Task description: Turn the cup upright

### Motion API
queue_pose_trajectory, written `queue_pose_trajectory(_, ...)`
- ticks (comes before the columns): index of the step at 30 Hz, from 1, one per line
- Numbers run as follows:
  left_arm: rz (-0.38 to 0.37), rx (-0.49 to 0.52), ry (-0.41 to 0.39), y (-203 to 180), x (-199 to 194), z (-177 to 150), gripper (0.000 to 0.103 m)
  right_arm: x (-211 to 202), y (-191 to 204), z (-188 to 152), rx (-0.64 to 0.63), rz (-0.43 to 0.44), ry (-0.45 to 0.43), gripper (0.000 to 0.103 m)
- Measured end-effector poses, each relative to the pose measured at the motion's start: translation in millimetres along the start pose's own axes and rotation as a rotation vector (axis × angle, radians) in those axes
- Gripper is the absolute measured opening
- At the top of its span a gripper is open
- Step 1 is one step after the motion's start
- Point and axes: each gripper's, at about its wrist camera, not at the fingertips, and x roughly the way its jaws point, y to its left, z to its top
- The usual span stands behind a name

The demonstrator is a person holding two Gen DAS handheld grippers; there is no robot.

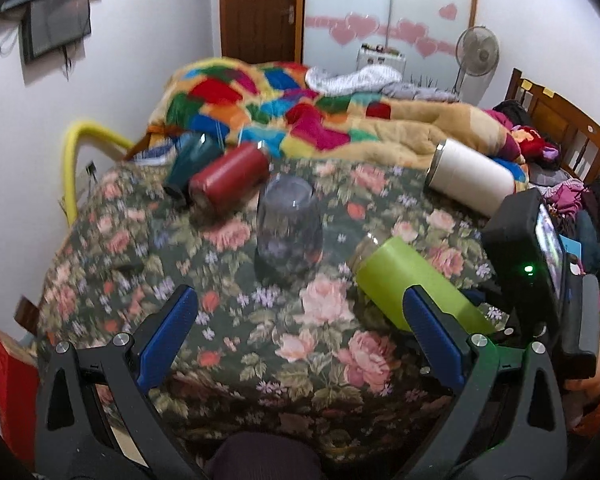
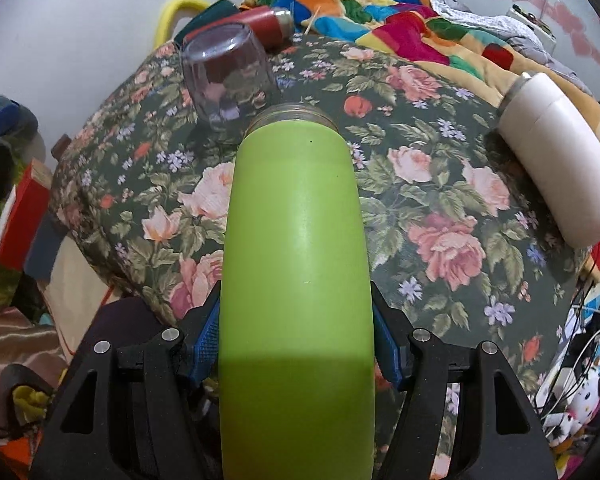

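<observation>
A green cup (image 2: 296,264) lies on its side on the floral cloth (image 2: 440,184), its steel mouth pointing away from me. My right gripper (image 2: 296,340) is shut on the green cup near its base, one blue pad on each side. The cup also shows in the left wrist view (image 1: 408,280), with the right gripper's black body (image 1: 532,256) behind it. My left gripper (image 1: 300,312) is open and empty above the cloth. A clear glass (image 1: 290,230) stands mouth down ahead of it, and shows in the right wrist view (image 2: 228,76).
A red tumbler (image 1: 230,178) and a teal one (image 1: 190,162) lie on their sides at the far left. A white tumbler (image 1: 472,182) lies at the right. A patchwork blanket (image 1: 300,108) is heaped behind. The bed edge drops off at the left.
</observation>
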Motion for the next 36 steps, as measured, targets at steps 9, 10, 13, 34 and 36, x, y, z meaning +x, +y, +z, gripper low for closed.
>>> queue_pose_trajectory(9, -0.062, -0.098, 0.116, 10.5, 33.2, -4.9, 0.103, 8.3, 2.6, 6.0, -0.033, -0.019, 0.010, 0.062)
queue_pose_trajectory(10, -0.069, -0.104, 0.125, 10.4, 35.4, -5.2, 0.103, 8.6, 1.2, 5.4, -0.033, -0.019, 0.012, 0.062)
queue_pose_trajectory(13, -0.089, -0.115, 0.148, 7.4, 41.0, -4.9, 0.103, 1.8, 1.5, 5.3, -0.036, -0.034, -0.004, 0.062)
queue_pose_trajectory(34, -0.217, -0.232, 0.385, -51.0, 102.8, 1.7, 0.086, -123.6, -59.6, -60.6, 0.193, -0.168, -0.289, 0.070)
queue_pose_trajectory(36, -0.179, -0.235, 0.408, -53.2, 110.0, 0.1, 0.084, -127.8, -62.8, -66.2, 0.216, -0.155, -0.307, 0.070)
